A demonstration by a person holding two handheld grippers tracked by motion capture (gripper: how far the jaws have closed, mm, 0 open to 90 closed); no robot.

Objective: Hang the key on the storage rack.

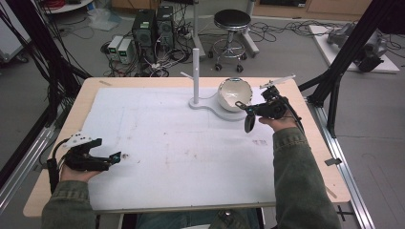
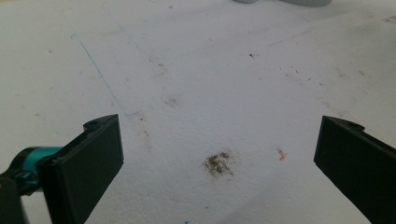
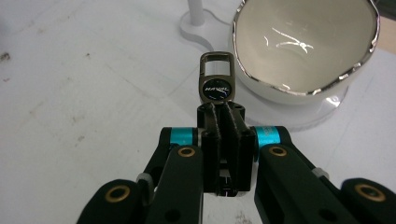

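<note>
In the right gripper view, the right gripper is seen clamped tight on a small metal tag, a flat piece with a rectangular loop at its far end and a round dark badge; the tag is held above the sheet, just beside the bowl. In the high view the tag cannot be made out, but the right gripper is shown beside the bowl, which rests tilted on a white stand with an upright post. The bowl is glossy, cream inside, with a silvery wavy rim. The left gripper is seen with jaws wide apart and nothing between them, over the stained white sheet.
</note>
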